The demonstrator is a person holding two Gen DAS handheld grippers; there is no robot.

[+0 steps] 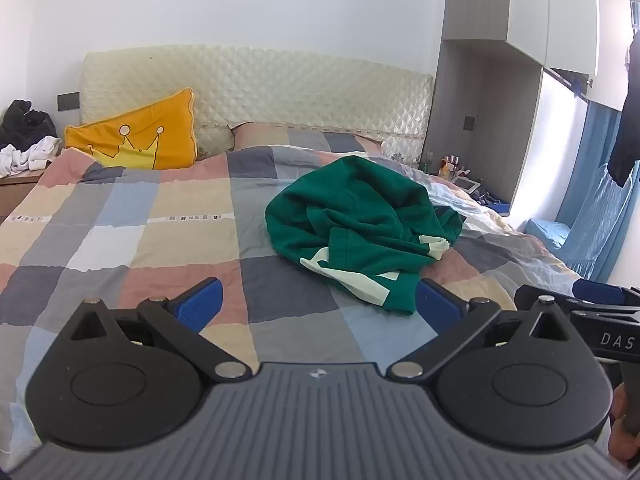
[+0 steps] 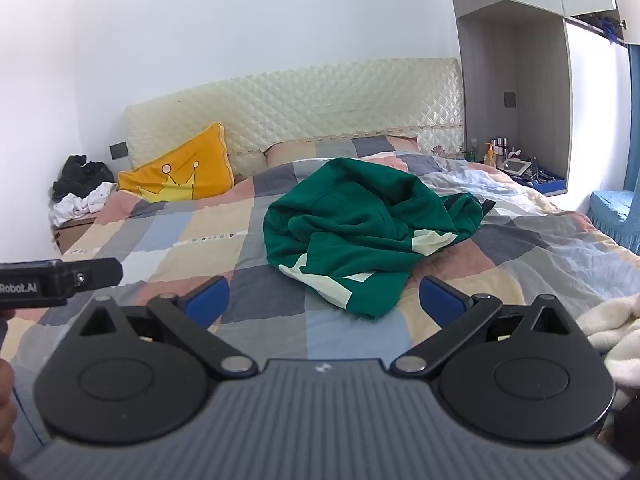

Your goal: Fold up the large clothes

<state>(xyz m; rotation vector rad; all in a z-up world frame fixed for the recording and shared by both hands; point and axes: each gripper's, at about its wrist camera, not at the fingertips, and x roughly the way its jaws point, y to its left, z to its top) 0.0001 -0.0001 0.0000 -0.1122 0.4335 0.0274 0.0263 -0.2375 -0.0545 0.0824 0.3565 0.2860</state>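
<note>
Nearest the lens, the left gripper (image 1: 318, 304) spreads its blue pads wide with nothing between them, hovering above the checked quilt (image 1: 132, 216). The right gripper (image 2: 324, 300) gapes just as wide, also empty. Ahead of both, toward twelve o'clock, the crumpled green garment (image 1: 360, 220) with pale trim lies in a heap mid-bed. At ten o'clock, a yellow crown pillow (image 1: 140, 136) leans against the quilted headboard (image 1: 256, 84).
</note>
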